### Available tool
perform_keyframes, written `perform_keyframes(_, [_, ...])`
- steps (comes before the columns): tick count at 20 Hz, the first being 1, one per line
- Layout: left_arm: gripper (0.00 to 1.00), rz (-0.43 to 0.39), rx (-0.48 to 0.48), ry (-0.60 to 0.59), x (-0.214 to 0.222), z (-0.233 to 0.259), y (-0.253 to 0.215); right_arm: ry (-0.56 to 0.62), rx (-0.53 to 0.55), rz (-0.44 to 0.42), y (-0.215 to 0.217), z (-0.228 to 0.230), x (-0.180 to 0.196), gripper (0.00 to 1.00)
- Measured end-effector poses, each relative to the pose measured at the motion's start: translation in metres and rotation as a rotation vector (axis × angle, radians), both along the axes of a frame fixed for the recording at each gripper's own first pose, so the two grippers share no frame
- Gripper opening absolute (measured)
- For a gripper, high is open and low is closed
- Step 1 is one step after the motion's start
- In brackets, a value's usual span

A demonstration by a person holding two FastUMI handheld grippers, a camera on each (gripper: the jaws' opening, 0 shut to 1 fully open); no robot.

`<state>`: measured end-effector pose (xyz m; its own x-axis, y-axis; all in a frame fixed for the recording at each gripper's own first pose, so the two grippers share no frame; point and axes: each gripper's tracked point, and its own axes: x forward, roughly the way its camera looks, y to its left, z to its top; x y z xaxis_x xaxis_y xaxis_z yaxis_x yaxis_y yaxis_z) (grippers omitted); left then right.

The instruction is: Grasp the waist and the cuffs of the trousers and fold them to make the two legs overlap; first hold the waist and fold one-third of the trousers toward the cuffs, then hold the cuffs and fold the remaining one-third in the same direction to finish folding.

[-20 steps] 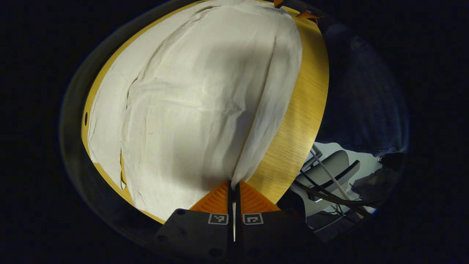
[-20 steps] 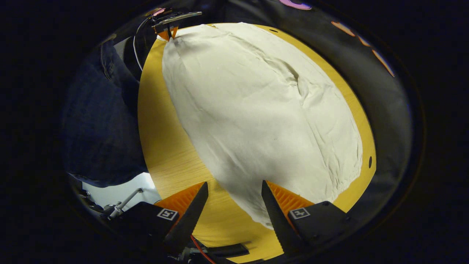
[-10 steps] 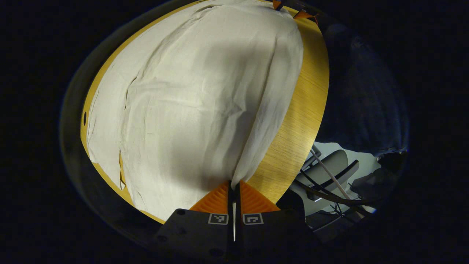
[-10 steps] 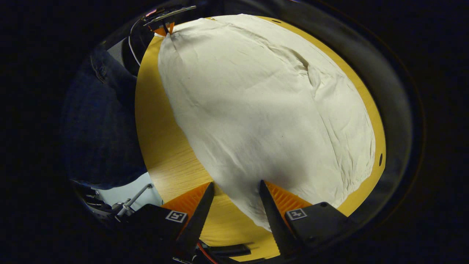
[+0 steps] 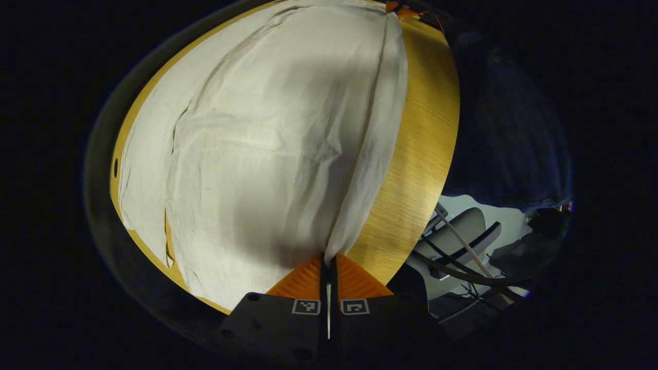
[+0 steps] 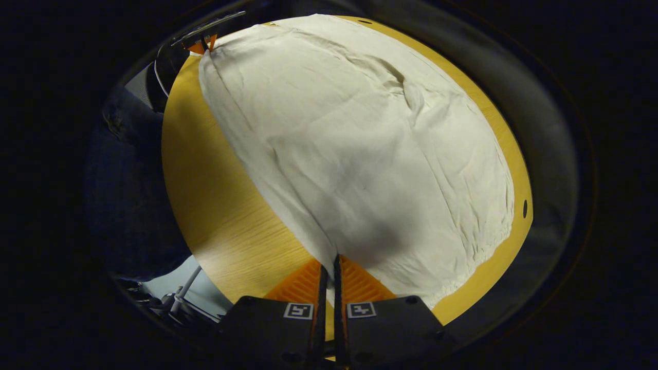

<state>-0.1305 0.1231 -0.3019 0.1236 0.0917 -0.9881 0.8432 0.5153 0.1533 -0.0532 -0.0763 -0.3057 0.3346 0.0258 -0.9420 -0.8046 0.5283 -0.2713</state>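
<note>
Cream trousers [image 5: 267, 144] lie spread flat over a round wooden table [image 5: 426, 133]. My left gripper [image 5: 329, 257] is shut on the near edge of the cloth, which rises a little into its jaws. In the right gripper view the trousers [image 6: 360, 144] cover most of the table [image 6: 216, 205], and my right gripper [image 6: 329, 264] is shut on the cloth's near edge at the other end. The left gripper [image 6: 204, 43] shows far off at the top, pinching the cloth corner. The right gripper [image 5: 398, 7] shows far off at the top of the left gripper view.
A person in dark blue clothing [image 5: 509, 139] stands at the table's side between the two grippers. A grey chair [image 5: 462, 236] with cables sits on the pale floor below the table edge. Bare wood runs along the person's side of the table.
My right gripper went from open to shut on the trousers' edge after moving in onto it. The left gripper has kept its hold and barely moved.
</note>
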Motion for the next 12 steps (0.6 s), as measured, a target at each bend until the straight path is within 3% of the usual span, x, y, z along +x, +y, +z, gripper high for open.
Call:
perform_keyframes(3, [0.0, 0.019, -0.012, 0.008, -0.001, 0.001, -0.001, 0.017, 0.02, -0.065, 0.0, 0.003, 0.002, 0.05])
perform_keyframes(5, [0.0, 0.066, -0.016, -0.011, 0.002, 0.002, 0.0, -0.034, 0.037, -0.106, 0.002, 0.011, 0.011, 0.05])
perform_keyframes(9, [0.0, 0.154, -0.001, -0.125, 0.028, 0.022, 0.014, -0.17, 0.136, -0.262, 0.014, 0.044, 0.041, 0.05])
perform_keyframes(12, [0.0, 0.228, 0.017, -0.269, 0.074, 0.057, 0.023, -0.276, 0.202, -0.37, 0.019, 0.072, 0.073, 0.03])
